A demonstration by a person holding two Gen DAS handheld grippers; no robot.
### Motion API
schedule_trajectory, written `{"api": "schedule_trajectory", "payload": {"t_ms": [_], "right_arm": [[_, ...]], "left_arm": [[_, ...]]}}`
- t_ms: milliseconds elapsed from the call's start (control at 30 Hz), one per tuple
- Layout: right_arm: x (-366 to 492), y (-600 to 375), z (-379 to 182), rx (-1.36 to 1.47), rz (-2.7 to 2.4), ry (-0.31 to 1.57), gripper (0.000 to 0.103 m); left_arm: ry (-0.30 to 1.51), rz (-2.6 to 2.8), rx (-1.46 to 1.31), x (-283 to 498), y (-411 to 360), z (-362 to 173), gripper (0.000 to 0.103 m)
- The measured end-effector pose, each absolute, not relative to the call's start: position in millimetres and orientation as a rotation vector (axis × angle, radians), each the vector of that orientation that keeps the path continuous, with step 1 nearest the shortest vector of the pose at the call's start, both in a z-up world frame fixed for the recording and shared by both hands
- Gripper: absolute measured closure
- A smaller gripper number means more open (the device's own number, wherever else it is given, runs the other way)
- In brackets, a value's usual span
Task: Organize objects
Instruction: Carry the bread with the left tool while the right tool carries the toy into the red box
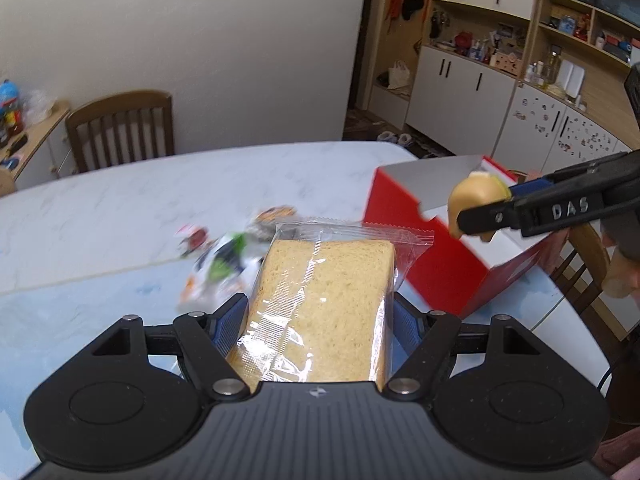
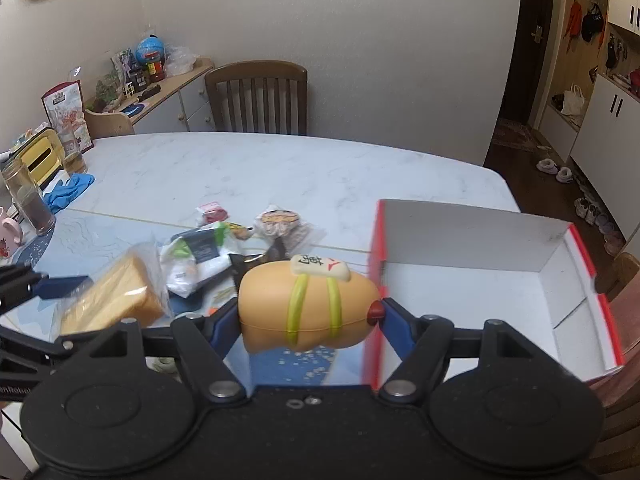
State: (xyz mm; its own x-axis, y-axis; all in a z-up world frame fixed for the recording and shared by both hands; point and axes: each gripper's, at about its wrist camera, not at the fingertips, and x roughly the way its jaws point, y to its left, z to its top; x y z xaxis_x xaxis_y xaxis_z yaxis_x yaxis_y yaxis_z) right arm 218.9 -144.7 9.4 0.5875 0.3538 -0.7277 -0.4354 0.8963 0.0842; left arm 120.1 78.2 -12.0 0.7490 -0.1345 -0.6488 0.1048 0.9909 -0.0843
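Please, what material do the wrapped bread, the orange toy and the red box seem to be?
Bread: soft, porous crumb in clear, glossy crinkled plastic film.
Orange toy: likely smooth moulded plastic or vinyl, with a slight sheen.
Red box: probably cardboard, with folded flat walls, matte white inside.

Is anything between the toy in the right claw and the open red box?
Nothing visible. The orange toy hangs clamped in the right claw just left of the red box; only the box's near wall separates them, and its inside looks bare.

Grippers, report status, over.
Left gripper shut on wrapped bread. Right gripper shut on tan toy. Red box open, empty. Snack packets on table. Nothing blocking.
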Motion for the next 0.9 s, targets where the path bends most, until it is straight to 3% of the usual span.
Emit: {"api": "schedule_trajectory", "payload": {"t_ms": [433,900], "right_arm": [[242,-236,-6,-0.093,0.393,0.815,0.03],[279,-310,-49,-0.124,0.322,0.872,0.03]], "left_arm": [[0.695,-0.223,0.062,191,-28,15,0.028],[0.813,-0.27,0.161,281,-120,-16,0.028]]}}
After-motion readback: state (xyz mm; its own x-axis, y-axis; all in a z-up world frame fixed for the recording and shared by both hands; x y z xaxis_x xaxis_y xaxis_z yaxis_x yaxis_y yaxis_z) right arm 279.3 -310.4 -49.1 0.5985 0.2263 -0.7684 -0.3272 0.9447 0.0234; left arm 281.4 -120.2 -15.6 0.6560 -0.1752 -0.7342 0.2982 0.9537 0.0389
